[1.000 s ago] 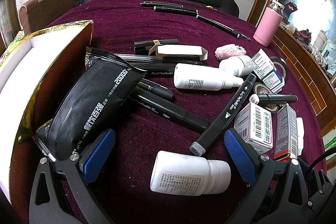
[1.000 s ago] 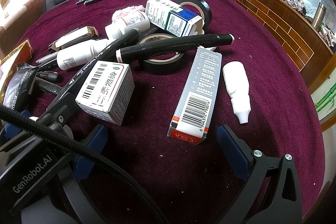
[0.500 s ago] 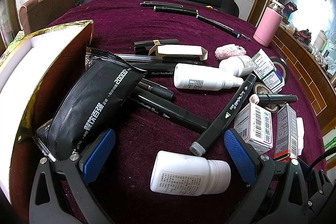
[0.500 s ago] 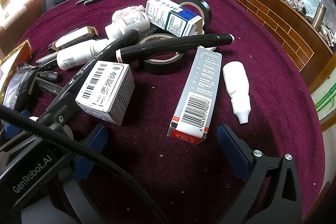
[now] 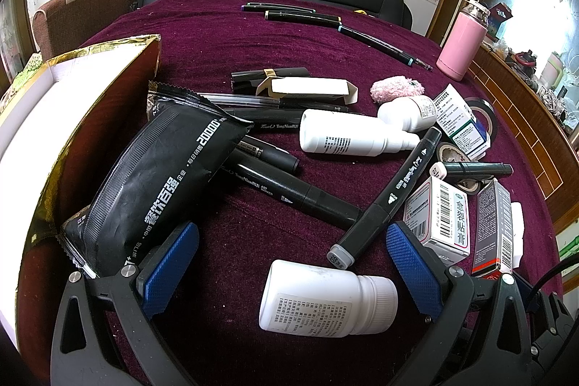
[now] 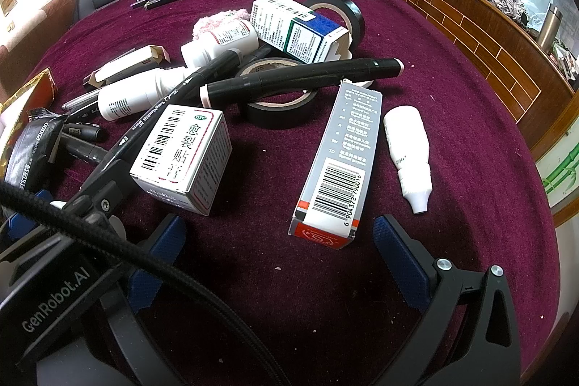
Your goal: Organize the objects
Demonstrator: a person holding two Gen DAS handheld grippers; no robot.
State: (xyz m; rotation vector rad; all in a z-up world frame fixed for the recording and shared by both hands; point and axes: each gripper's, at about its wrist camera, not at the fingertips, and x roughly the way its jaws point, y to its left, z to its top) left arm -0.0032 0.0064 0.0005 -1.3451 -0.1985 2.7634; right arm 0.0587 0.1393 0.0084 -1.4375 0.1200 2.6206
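Clutter covers the maroon counter (image 5: pixel 202 35) in the left wrist view. The left tool (image 5: pixel 289 252) hangs wide open and empty, a lying white pill bottle (image 5: pixel 325 301) between its blue pads. A black marker (image 5: pixel 387 194) ends just above that bottle, and a black foil pouch (image 5: pixel 152 183) leans on the gold-edged box (image 5: pixel 72 96) beside the left pad. Closing here could catch the marker tip or roll the round bottle away.

In the right wrist view, the right tool (image 6: pixel 278 259) also gapes empty, just short of the long grey carton (image 6: pixel 336 165). A square medicine box (image 6: pixel 184 154) and a white dropper bottle (image 6: pixel 409 151) flank it; a skewed approach could nudge either aside.
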